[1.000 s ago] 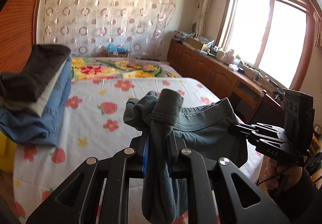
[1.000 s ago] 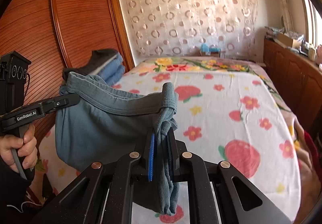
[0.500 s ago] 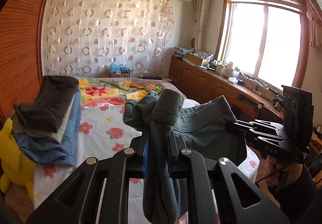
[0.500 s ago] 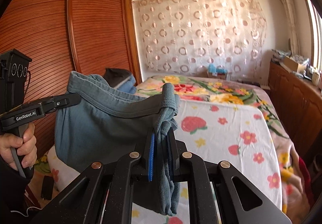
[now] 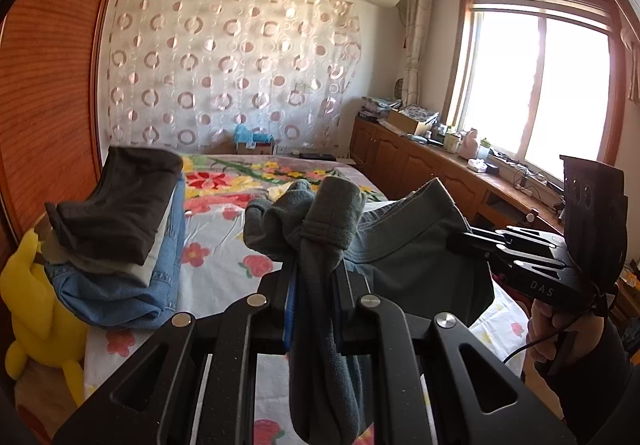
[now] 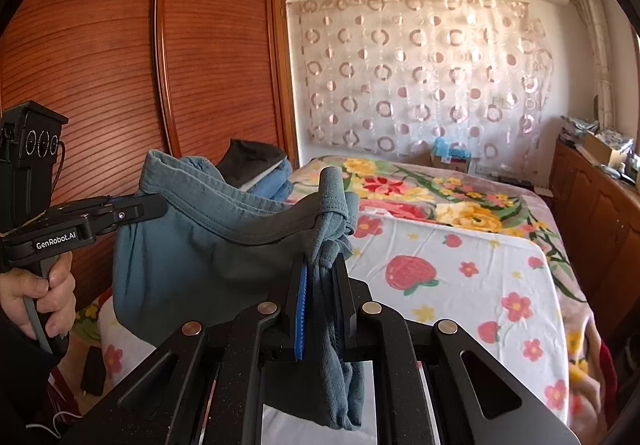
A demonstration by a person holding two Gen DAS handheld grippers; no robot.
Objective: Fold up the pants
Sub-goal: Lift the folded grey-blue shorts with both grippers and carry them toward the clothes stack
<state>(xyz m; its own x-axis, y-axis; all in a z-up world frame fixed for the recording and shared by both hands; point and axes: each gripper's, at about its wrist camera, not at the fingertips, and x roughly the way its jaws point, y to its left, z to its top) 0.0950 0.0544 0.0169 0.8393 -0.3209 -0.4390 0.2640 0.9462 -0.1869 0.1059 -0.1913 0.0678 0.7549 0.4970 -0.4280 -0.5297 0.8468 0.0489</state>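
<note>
Grey-blue pants (image 5: pixel 404 245) hang in the air above the bed, stretched by the waistband between both grippers. My left gripper (image 5: pixel 316 265) is shut on one end of the waistband, with cloth bunched over its fingers. My right gripper (image 6: pixel 320 265) is shut on the other end. In the right wrist view the pants (image 6: pixel 200 245) sag like a pouch between the two tools, and the left gripper (image 6: pixel 140 209) shows at the left. In the left wrist view the right gripper (image 5: pixel 472 241) shows at the right.
A bed with a floral sheet (image 6: pixel 460 265) lies below. A stack of folded clothes (image 5: pixel 120 237) sits at its left edge beside a yellow plush toy (image 5: pixel 36 305). A wooden wardrobe (image 6: pixel 120 65) stands on the left, low cabinets (image 5: pixel 420 169) on the right.
Both grippers have risen with the pants: the bed has dropped lower in both views and more wall and ceiling show. The grips on the waistband are unchanged.
</note>
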